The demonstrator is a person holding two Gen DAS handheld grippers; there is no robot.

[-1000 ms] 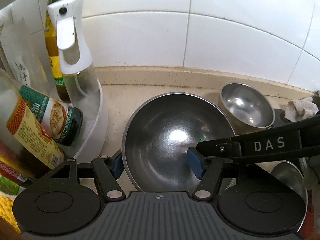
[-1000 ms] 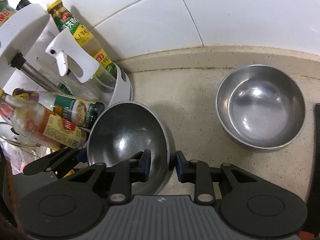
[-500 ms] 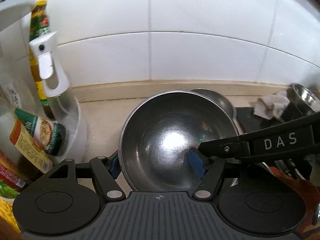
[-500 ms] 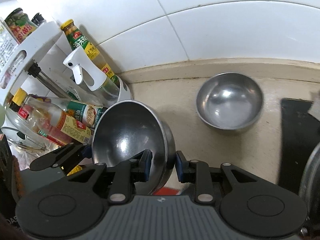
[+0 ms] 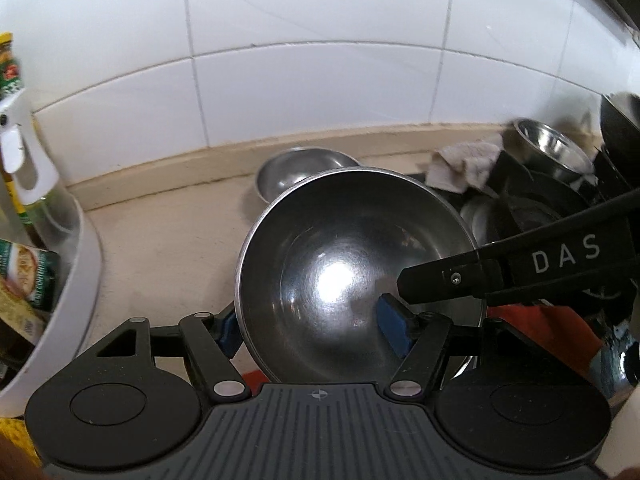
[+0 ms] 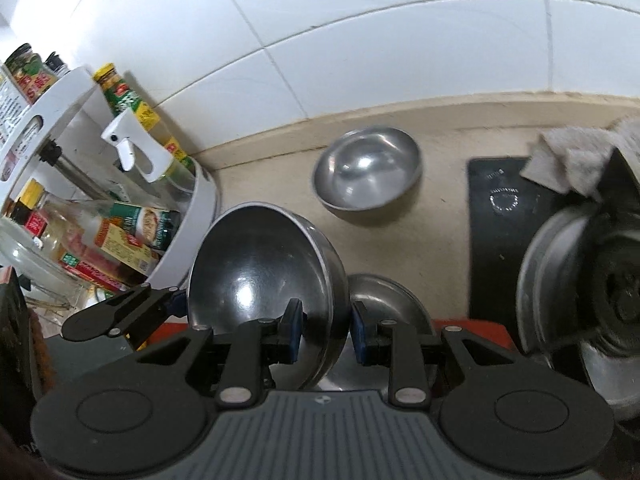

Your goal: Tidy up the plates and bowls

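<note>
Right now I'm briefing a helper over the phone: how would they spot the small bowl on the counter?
Start at the white tiled wall and drop to the beige counter along its foot. The small bowl sits there alone, upright and empty, between the white bottle rack and the black mat. Unlike the big bowl, no gripper touches it.

The large steel bowl (image 5: 352,276) hides the near half of the small steel bowl (image 5: 296,172). Bottle labels in the white rack (image 6: 200,216) blur beyond reading.
</note>
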